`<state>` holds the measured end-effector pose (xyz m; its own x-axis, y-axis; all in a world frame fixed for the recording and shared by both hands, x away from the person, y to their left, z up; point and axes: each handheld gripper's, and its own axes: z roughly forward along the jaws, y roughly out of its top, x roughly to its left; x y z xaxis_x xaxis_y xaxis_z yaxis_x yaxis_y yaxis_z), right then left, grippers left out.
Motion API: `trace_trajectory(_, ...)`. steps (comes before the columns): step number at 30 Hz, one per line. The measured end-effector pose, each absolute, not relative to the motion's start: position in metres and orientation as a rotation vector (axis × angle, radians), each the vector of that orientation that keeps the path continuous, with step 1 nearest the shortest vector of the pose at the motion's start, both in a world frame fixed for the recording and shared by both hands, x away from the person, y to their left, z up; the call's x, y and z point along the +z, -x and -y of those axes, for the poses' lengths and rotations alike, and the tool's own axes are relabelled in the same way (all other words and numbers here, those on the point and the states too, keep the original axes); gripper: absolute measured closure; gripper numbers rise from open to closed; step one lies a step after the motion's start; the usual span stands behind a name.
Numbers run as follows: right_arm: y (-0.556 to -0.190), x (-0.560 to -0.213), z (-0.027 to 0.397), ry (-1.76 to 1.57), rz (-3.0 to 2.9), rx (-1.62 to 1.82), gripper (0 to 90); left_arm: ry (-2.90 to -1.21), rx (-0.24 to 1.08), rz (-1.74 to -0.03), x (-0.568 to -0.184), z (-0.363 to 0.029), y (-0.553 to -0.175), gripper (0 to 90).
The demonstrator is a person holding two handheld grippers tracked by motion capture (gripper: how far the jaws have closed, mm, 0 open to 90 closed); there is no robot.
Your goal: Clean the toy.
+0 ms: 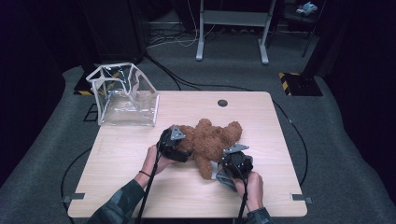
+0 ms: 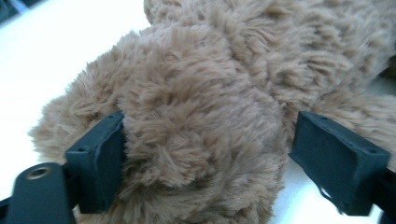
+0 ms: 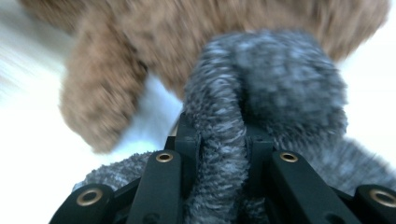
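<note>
A brown plush teddy bear [image 1: 210, 140] lies on its back in the middle of the wooden table [image 1: 121, 186]. My left gripper [image 1: 186, 151] is at the bear's left side. In the left gripper view the jaws of my left gripper [image 2: 210, 158] stand wide around a furry limb of the bear [image 2: 201, 116]. The left pad [image 2: 100, 154] brushes the fur and the right pad [image 2: 336, 158] stands clear of it. My right gripper [image 1: 228, 169] is at the bear's lower right, shut on a fold of grey fuzzy cloth [image 1: 223, 180]. The right gripper [image 3: 219, 140] pinches that cloth [image 3: 271, 84] in front of the bear [image 3: 187, 32].
A clear plastic bag with white trim [image 1: 123, 95] stands open at the table's back left corner. A round cable hole [image 1: 222, 102] is near the back edge. Cables trail over the grey floor, and a white desk frame [image 1: 233, 28] stands beyond.
</note>
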<state>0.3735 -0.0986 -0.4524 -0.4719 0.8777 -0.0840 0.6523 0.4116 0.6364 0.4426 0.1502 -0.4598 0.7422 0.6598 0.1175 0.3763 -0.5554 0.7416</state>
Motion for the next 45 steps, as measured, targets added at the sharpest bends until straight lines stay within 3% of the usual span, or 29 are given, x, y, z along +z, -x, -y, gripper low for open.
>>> trace_trajectory(6, -0.380, -0.465, 0.105, -1.360, -2.251, 0.731, 73.7, -2.169, 0.570, -0.814, -0.454, -0.156, -0.445, 4.1)
trace_trajectory(11, -0.380, -0.474, 0.112, -1.399, -2.263, 0.758, 73.8, -2.224, 0.496, -0.862, -0.469, -0.159, -0.455, 2.8)
trace_trajectory(17, -0.374, -0.458, 0.110, -1.353, -2.257, 0.806, 73.3, -2.222, 0.479, -0.858, -0.473, -0.164, -0.455, 3.6)
trace_trajectory(21, -0.370, -0.441, 0.109, -1.327, -2.235, 0.849, 73.1, -2.132, 0.533, -0.823, -0.460, -0.168, -0.450, 7.7)
trace_trajectory(27, -0.382, -0.458, 0.112, -1.368, -2.277, 0.818, 72.9, -2.084, 0.541, -0.766, -0.442, -0.162, -0.454, 11.8)
trace_trajectory(31, -0.383, -0.468, 0.112, -1.405, -2.284, 0.807, 72.8, -2.161, 0.510, -0.748, -0.451, -0.156, -0.463, 13.9)
trace_trajectory(39, -0.375, -0.449, 0.097, -1.294, -2.261, 0.809, 72.8, -2.209, 0.537, -0.737, -0.462, -0.155, -0.461, 14.4)
trace_trajectory(45, -0.385, -0.473, 0.116, -1.428, -2.277, 0.804, 73.4, -2.232, 0.528, -0.720, -0.464, -0.154, -0.461, 14.9)
